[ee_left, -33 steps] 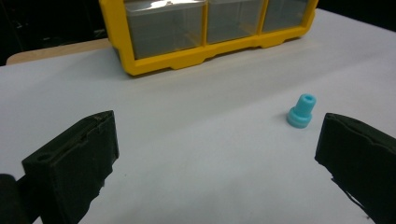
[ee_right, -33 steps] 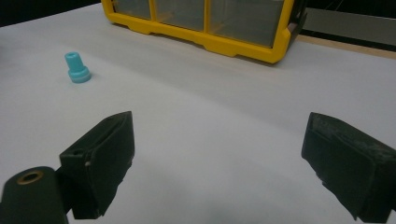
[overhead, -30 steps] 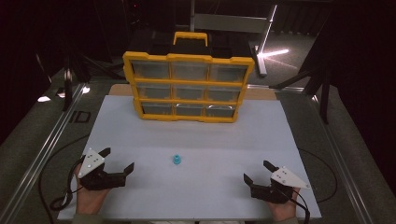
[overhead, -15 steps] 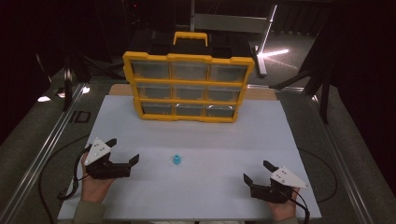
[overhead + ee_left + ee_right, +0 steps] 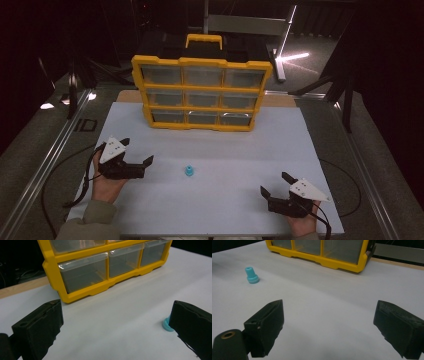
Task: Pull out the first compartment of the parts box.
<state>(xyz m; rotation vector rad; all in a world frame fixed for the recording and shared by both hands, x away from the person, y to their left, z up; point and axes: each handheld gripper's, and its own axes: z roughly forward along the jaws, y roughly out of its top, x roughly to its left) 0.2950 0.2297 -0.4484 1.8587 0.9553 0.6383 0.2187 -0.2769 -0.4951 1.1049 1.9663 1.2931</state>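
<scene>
A small cyan plug-shaped piece (image 5: 188, 171) stands upright on the white board (image 5: 220, 210). My left gripper (image 5: 136, 151) is open just left of it, jaws pointing toward it. In the left gripper view the cyan piece (image 5: 166, 325) shows partly behind the right jaw of the left gripper (image 5: 117, 315). My right gripper (image 5: 275, 183) rests open near the front right of the board, nothing between its jaws. From the right gripper (image 5: 329, 311) the cyan piece (image 5: 252, 275) stands far off at the upper left.
A yellow organiser (image 5: 202, 92) with clear drawers and a top handle stands upright at the back of the board. A metal rail (image 5: 45, 165) runs along the left. Black cables (image 5: 345, 175) trail from both grippers over the dark table sides.
My left gripper has moved forward and to the right, closer to the cyan piece. The right gripper and the cyan piece have stayed put.
</scene>
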